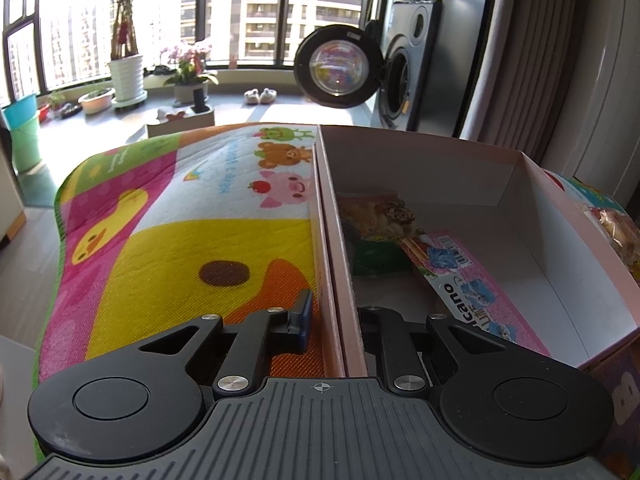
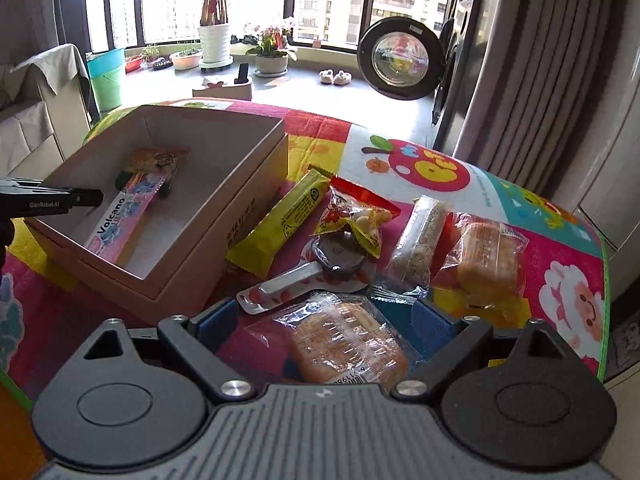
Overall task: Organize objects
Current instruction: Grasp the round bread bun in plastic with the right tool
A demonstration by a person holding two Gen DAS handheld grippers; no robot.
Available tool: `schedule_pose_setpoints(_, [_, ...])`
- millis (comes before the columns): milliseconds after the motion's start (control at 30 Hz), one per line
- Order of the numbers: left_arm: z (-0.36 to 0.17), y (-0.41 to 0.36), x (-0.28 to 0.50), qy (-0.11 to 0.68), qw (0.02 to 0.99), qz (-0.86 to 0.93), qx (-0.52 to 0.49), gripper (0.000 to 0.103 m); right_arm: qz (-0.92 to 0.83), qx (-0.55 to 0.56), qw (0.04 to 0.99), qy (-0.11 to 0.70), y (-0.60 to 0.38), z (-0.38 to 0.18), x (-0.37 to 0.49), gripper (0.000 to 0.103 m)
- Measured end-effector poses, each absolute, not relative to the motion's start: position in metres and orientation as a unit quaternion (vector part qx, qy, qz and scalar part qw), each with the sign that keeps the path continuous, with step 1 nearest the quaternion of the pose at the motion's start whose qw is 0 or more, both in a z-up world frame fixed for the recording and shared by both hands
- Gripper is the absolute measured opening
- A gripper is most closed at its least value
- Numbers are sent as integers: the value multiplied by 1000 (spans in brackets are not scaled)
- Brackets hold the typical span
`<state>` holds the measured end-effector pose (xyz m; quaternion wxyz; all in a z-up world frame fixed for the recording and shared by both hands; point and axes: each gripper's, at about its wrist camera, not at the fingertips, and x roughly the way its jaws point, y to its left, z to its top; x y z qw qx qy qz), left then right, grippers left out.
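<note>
An open cardboard box [image 1: 560, 248] stands on a colourful play mat [image 1: 160, 240]. Inside lie a pink Volcano pack [image 1: 476, 300] and an orange-and-green snack bag [image 1: 380, 216]. My left gripper [image 1: 332, 312] straddles the box's left wall, blue pad outside, the other finger hidden inside; it looks shut on the wall. In the right wrist view the box [image 2: 224, 216] is at left with the left gripper [image 2: 86, 198] on its edge. My right gripper [image 2: 326, 320] is open, its blue pads either side of a clear-wrapped bread pack [image 2: 344, 340] on the mat.
Right of the box lie a yellow bar [image 2: 280, 224], a red-yellow snack bag [image 2: 356, 216], a chocolate spoon pack [image 2: 316, 276], a sesame bar [image 2: 416, 248] and another bread pack [image 2: 488, 264]. Beyond are potted plants and a washer with its door open [image 2: 400, 64].
</note>
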<state>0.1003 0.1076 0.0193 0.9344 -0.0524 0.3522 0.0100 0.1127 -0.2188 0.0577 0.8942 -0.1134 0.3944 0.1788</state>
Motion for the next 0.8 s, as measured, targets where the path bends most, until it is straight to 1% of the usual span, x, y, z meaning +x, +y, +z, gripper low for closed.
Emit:
schedule_pose_setpoints(133, [19,108,101,352,934,12,-54,17,176,-65,884,429,-227,52,111,94])
schedule_pose_setpoints(233, [18,110,102,350,935,12,-57,17,239,-12,865,441,-229,60,91,94])
schedule_pose_setpoints(367, [18,110,101,349,935,13,-61,17,230,-37,878,418,-217,69,79,94])
schedule_pose_setpoints(500, [19,109,101,349,935,14,-56,17,172,-28,877,448,-216,52,101,94])
schedule_pose_setpoints(567, [18,109,101,349,935,14,-56,17,167,-2,870,465,-218,42,106,85])
schedule_pose_setpoints(600, [18,108,101,349,935,14,-55,17,168,11,865,472,-218,39,107,80])
schedule_pose_setpoints(633, [18,108,101,350,935,14,-55,17,164,8,870,464,-217,39,103,71])
schedule_pose_setpoints(667, [18,108,100,350,935,14,-55,17,166,2,869,466,-215,40,99,66])
schedule_pose_setpoints(733, [19,108,100,349,935,14,-55,17,168,-1,869,465,-214,45,87,61])
schedule_pose_setpoints(800, [18,107,100,348,936,14,-56,17,173,-8,870,462,-213,53,72,60])
